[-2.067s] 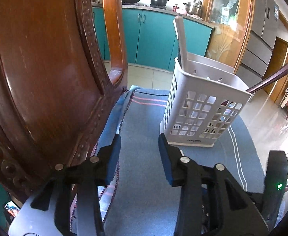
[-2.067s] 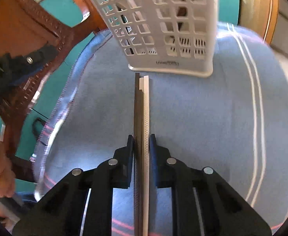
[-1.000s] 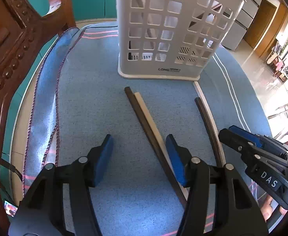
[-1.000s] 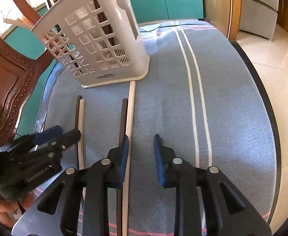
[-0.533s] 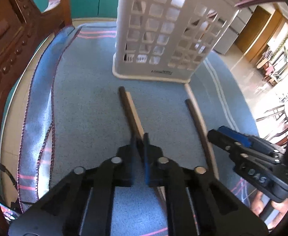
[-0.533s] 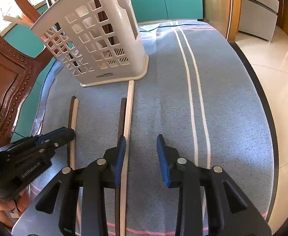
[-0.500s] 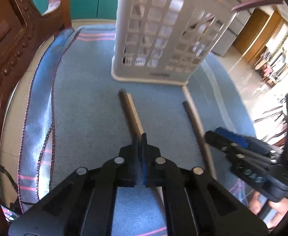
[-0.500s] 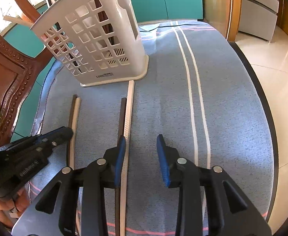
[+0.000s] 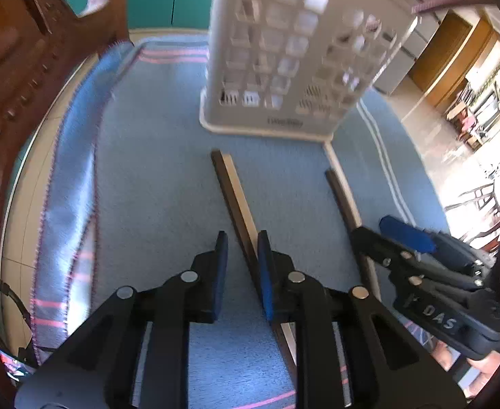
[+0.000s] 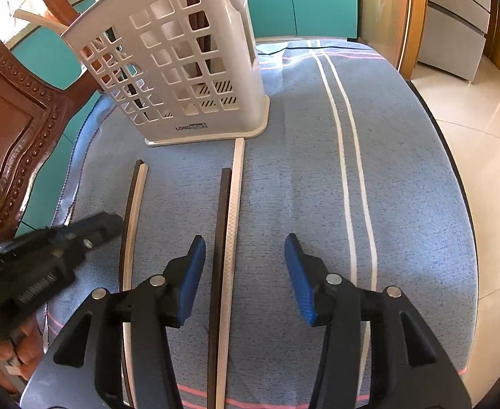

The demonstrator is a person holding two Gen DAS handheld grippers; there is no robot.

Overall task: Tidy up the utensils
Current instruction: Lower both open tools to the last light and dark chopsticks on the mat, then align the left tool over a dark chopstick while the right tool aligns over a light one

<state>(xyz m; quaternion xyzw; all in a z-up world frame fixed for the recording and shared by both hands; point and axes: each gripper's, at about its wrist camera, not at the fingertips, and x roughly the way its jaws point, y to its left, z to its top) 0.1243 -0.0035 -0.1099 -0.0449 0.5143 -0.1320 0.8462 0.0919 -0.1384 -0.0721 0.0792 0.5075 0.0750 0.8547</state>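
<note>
Where the left wrist camera looked down, the left gripper (image 9: 242, 266) hung over a blue cloth (image 9: 154, 177) with its jaws opening, the left pair of chopsticks (image 9: 236, 197), one dark and one pale, running up between them toward the white basket (image 9: 284, 68); the pair lay close against the right-hand pad, though whether it touched could not be told. The right pair of chopsticks (image 9: 343, 197) lay nearby, its pale stick reaching the basket's base, and the right gripper (image 9: 403, 235) hovered over its near end. A carved wooden chair (image 9: 18, 68) stood on the left. From the right wrist camera, the right gripper (image 10: 245, 266) was spreading wider, pinching nothing; the right pair (image 10: 228, 225) lay on the cloth (image 10: 403, 187) between its pads, nearer the left one. The left pair (image 10: 132, 211) lay farther left, beside the left gripper (image 10: 106, 225), and the basket (image 10: 181, 75) stood upright beyond, holding some utensils.
</note>
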